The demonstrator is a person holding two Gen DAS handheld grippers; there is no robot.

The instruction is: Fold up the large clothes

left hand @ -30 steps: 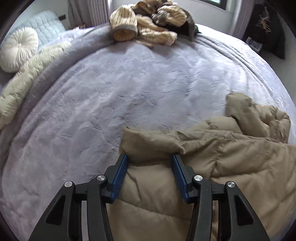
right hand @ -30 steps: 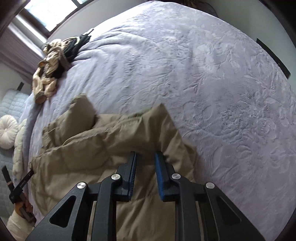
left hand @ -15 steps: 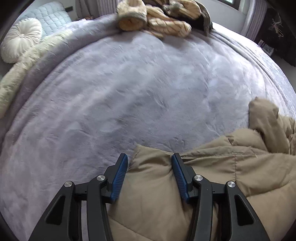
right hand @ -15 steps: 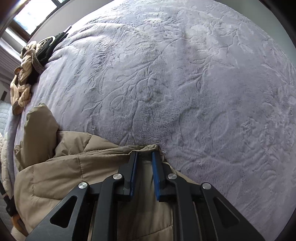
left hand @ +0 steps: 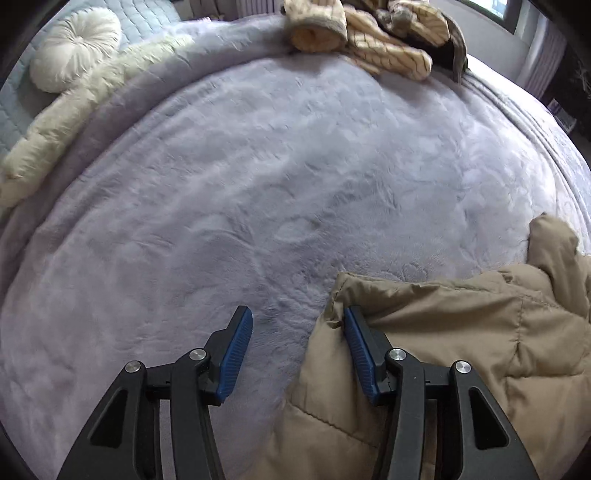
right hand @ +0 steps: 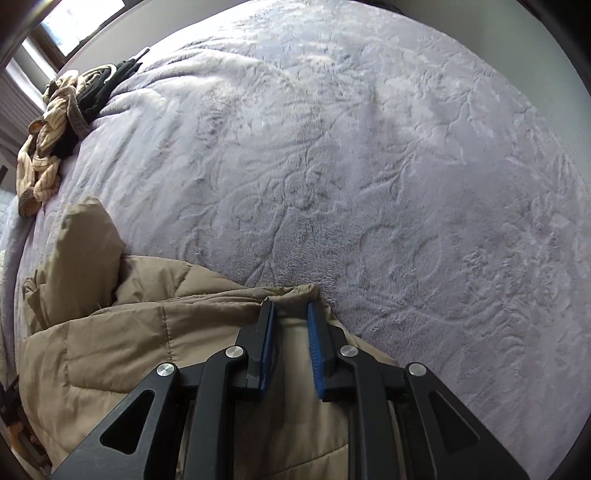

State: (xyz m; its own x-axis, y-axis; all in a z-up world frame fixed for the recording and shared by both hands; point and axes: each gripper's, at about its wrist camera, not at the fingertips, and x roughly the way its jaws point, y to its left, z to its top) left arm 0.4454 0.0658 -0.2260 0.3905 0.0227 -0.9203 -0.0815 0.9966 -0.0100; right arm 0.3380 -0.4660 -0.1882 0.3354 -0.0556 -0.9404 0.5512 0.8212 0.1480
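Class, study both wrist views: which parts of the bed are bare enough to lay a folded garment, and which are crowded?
The widest bare patch of the grey bedspread lies between the tan padded jacket near the grippers and the pile of striped clothes at the far edge. The round cushion and fluffy cream pillow crowd one side.

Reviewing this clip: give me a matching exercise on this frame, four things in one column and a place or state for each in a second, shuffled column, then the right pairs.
Things:
1. tan puffer jacket
2. round white cushion
3. striped garment pile
4. right gripper

Places or states:
A. heaped at the far edge of the bed
B. closed on a corner of tan fabric
C. on the pale quilted surface beyond the blanket
D. spread at the near edge of the lilac blanket

Pairs: 1-D, 2-C, 3-A, 4-B
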